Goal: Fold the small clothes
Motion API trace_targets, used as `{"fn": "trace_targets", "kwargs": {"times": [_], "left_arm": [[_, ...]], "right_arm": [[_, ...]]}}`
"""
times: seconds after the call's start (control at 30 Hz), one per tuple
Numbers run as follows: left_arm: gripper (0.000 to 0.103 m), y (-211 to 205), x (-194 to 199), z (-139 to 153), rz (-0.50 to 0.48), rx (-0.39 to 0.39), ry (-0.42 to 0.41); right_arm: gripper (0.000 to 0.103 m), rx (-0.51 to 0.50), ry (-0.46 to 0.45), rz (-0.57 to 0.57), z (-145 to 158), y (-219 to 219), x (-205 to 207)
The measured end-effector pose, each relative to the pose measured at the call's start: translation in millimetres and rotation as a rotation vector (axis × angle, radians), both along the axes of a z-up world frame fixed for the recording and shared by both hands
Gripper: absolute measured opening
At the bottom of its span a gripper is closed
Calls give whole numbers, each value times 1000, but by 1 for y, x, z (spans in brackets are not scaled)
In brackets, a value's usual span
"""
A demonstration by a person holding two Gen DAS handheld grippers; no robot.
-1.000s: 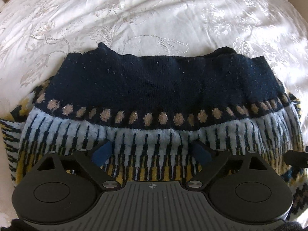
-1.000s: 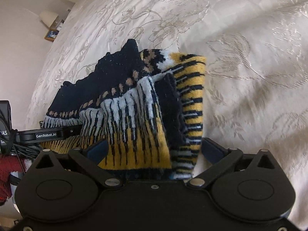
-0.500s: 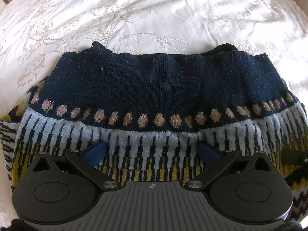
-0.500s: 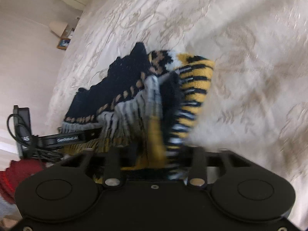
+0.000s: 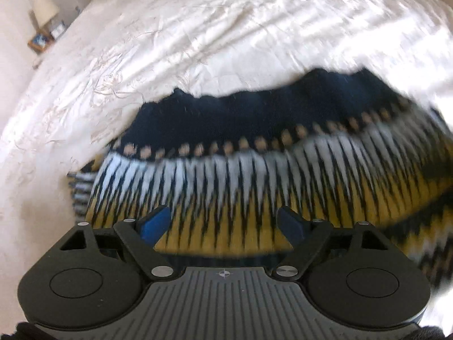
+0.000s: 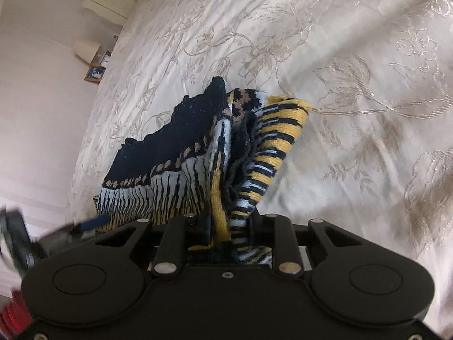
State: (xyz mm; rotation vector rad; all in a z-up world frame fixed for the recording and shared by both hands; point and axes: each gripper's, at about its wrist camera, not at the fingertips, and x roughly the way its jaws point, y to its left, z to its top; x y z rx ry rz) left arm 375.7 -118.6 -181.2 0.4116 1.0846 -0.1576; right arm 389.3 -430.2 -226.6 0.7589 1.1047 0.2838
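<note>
already your right gripper (image 6: pixel 226 226) has just closed on the bunched edge of the knitted sweater (image 6: pixel 181 175), folded on the bedspread (image 6: pixel 354 85); your left gripper (image 5: pixel 223 223), narrowing, grips nothing; tidying remains.

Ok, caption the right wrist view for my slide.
Right gripper clamped on the bunched edge of a navy, white and yellow patterned knit sweater, lying on a cream embroidered bedspread.
</note>
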Motion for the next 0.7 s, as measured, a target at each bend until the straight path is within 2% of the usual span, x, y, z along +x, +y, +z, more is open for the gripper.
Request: {"fn": "trace_targets", "kwargs": {"times": [0.1,0.23,0.47,0.7], "left_arm": [[84,-2,-12,-22,-36,20,86],[84,13,-3,-18,44,-81,131],[83,61,-23,21,33,-137,43],[83,137,-42,46,73,-222,15]], "right_arm": [[33,-13,-3,7,3,2,0],[31,-41,-6,20,9,12,5],[29,-100,-23,23,37,30,8],[27,-161,-50,25,88,85,15]]}}
